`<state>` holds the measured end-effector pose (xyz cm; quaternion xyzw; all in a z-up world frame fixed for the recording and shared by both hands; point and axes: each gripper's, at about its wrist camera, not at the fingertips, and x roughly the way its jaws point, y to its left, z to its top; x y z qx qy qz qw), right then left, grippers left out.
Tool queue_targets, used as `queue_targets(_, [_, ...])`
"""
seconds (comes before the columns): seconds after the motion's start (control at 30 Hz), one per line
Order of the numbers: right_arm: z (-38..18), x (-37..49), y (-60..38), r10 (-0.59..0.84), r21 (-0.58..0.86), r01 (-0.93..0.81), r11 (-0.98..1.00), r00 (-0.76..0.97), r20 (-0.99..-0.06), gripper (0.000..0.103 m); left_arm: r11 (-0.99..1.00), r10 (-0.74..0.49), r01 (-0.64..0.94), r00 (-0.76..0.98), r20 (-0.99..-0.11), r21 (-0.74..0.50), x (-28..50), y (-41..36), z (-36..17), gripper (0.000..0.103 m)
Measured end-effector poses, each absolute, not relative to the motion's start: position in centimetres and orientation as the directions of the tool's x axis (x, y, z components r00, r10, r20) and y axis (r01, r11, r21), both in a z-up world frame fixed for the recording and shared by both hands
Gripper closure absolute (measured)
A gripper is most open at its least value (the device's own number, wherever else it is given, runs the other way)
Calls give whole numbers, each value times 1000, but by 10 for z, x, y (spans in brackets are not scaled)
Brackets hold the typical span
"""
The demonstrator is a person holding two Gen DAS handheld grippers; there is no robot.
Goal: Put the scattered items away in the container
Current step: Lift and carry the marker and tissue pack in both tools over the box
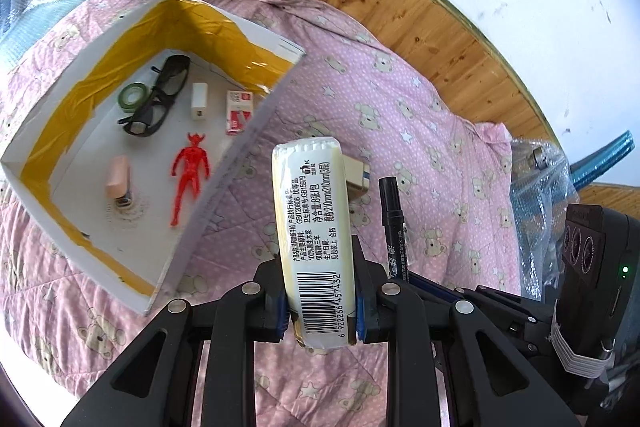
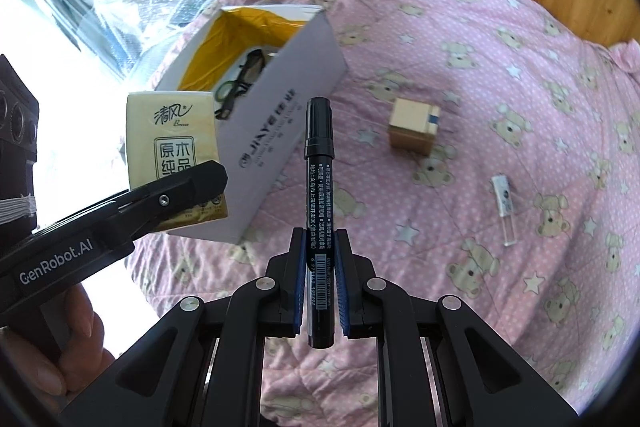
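My left gripper (image 1: 322,291) is clamped on a pack of tissues (image 1: 314,223), blue pads pressed against both long sides near the barcode end; the pack stands out forward along the fingers, raised off the pink quilt (image 1: 420,131), just to the right of the white box (image 1: 224,195). From the right wrist camera the same pack (image 2: 172,143) shows its beige face, pinched by the left gripper (image 2: 192,187) in front of the box's near corner. My right gripper (image 2: 320,279) is closed on a black marker (image 2: 319,195), held at the lower barrel with the capped end pointing forward, between the box wall (image 2: 276,131) and a small cardboard cube (image 2: 414,127) lying on the quilt (image 2: 500,67). A small clear piece (image 2: 505,209) lies further right on the quilt, well apart from both grippers. In the left view the marker (image 1: 394,223) sits just beside the tissue pack, with the cube (image 1: 356,177) partly hidden behind the pack. Inside the box: dark glasses (image 1: 158,99), a green tape roll (image 1: 134,95), a white charger block (image 1: 199,101), a red-and-white pack (image 1: 239,111), a red figurine (image 1: 191,175), a pinkish stapler-like item (image 1: 118,181). My hand (image 2: 52,343) grips the left handle.
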<state>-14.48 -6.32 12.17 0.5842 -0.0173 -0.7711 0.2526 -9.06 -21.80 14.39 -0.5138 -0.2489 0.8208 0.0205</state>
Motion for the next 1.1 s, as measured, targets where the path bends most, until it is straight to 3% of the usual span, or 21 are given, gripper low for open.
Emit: queue_targets(1.1, [166, -152, -220, -448, 282, 567, -774, -175, -877, 89, -778, 233, 371, -578, -782, -506, -55, -359, 155, 78])
